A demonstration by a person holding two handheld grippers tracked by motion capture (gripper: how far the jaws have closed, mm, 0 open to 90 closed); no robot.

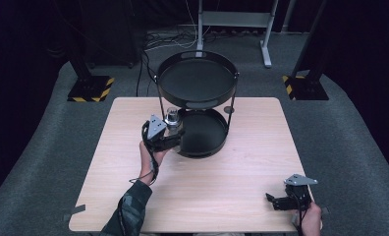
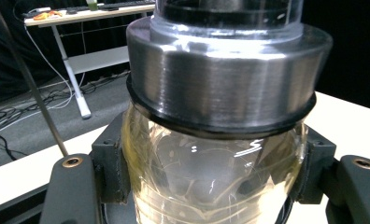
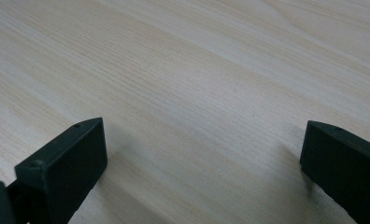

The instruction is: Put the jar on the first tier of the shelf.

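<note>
The left gripper (image 1: 169,139) clamps a glass jar (image 2: 211,177) with a metal collar, held at the left rim of the two-tier black stand's (image 1: 197,81) lower tray, past the table's (image 1: 232,196) middle. The right gripper (image 1: 276,200) rests wide open, holding nothing, near the table's near right corner.

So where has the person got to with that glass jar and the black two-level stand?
Done: the left gripper is shut on the glass jar and has it at the left rim of the lower tray. In hand: easing it onto that tray, it seems. Left: setting it down and letting go. The upper tray has nothing on it; the right gripper rests open near the table's edge.
</note>
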